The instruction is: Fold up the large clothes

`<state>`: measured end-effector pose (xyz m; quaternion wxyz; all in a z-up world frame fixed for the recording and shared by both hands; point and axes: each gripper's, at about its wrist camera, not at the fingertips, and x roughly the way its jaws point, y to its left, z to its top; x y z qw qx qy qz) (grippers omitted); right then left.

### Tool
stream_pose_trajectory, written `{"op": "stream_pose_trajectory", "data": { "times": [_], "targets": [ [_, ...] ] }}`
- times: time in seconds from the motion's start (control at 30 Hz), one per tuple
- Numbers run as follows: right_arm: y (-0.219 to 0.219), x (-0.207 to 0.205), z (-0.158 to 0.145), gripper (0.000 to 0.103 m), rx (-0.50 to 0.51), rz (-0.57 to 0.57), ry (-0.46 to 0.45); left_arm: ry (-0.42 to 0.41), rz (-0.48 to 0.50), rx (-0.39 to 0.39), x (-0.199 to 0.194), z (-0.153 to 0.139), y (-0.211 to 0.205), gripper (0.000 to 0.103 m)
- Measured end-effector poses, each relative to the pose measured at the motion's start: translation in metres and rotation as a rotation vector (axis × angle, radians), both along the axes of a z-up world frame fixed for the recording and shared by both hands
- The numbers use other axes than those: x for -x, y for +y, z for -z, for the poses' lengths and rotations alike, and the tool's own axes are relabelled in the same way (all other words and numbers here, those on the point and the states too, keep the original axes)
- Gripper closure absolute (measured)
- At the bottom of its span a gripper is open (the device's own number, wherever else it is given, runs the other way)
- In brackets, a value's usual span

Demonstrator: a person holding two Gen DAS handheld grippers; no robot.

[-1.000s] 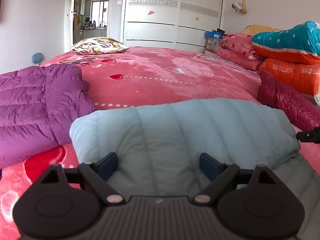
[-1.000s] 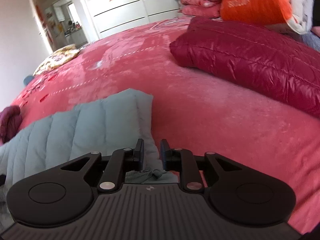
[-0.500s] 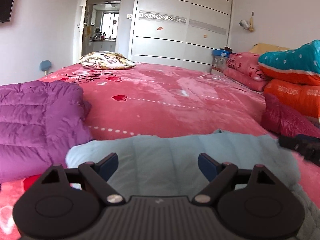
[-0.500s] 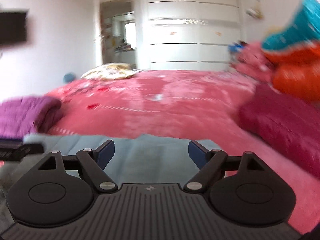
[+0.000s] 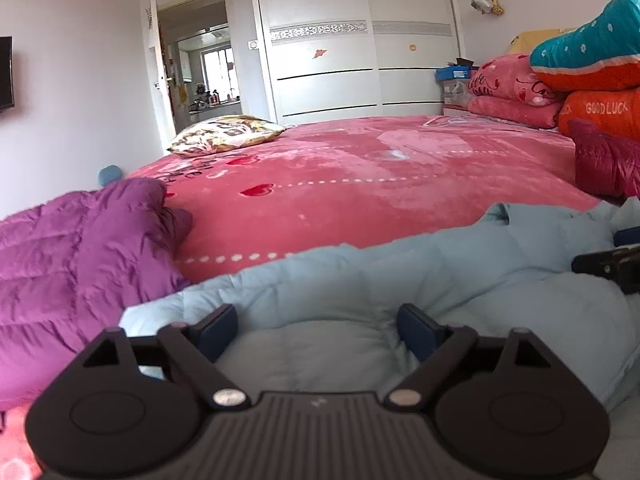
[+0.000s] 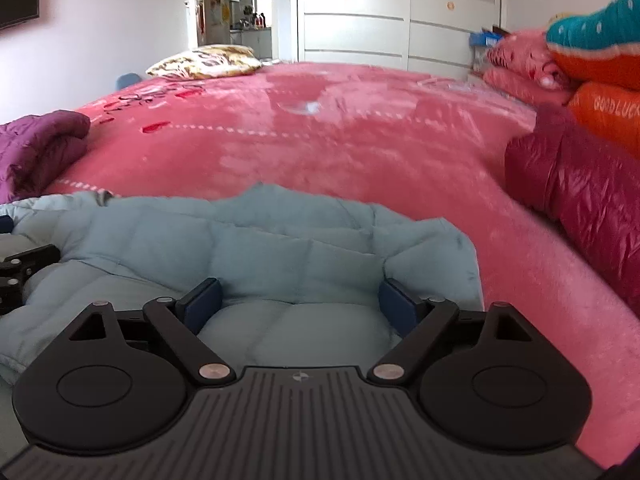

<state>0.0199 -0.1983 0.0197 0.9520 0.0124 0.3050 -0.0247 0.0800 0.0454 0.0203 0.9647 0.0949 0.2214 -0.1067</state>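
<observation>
**A:** Right claw [image 6: 298, 302] went from nearly shut at the blue jacket's [image 6: 256, 240] edge to wide, nothing pinched, and both views now sit lower behind the jacket.

**B:** Left claw [image 5: 318, 330]?

**A:** Wide too, empty. We have both claws at the near edge, side by side, padding bulging between each pair of pads but not clamped.

**B:** Where does the jacket lie?

**A:** Directly ahead of both claws on the pink bed [image 6: 320, 140], long axis running left to right across our view. Left claw covers the left half, right claw the right half, neither is nearer.

**B:** Neighbours?

**A:** Purple jacket [image 5: 80, 256] just left, dark red jacket [image 6: 580, 184] apart on the right.
</observation>
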Motion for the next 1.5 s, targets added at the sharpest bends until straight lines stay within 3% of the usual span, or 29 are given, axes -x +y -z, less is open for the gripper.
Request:
{"op": "stream_pose_trajectory", "data": {
  "times": [0.27, 0.5, 0.8, 0.9, 1.1, 1.3, 1.5],
  "targets": [
    [0.009, -0.010, 0.023, 0.000, 0.019, -0.020, 0.016, 0.074, 0.016, 0.070, -0.015, 0.014, 0.009, 0.007],
    [0.006, -0.006, 0.023, 0.000, 0.016, -0.022, -0.008, 0.083, 0.006, 0.047, -0.017, 0.018, 0.004, 0.004],
    [-0.005, 0.018, 0.004, 0.000, -0.089, 0.004, -0.024, 0.088, -0.002, 0.030, -0.010, 0.000, 0.005, 0.002],
    [-0.016, 0.038, -0.012, 0.000, -0.121, 0.030, -0.046, 0.075, 0.010, 0.011, 0.008, -0.018, 0.008, 0.003],
    [-0.060, 0.088, -0.027, 0.000, -0.310, 0.143, -0.028, 0.074, 0.032, 0.058, 0.065, -0.052, 0.035, 0.003],
    [-0.085, 0.133, -0.019, 0.000, -0.367, 0.271, 0.065, 0.156, -0.011, 0.095, 0.114, -0.064, 0.068, 0.004],
    [-0.087, 0.174, -0.013, 0.000, -0.383, 0.299, 0.146, 0.249, -0.052, 0.156, 0.154, -0.066, 0.100, 0.004]
  ]
}}
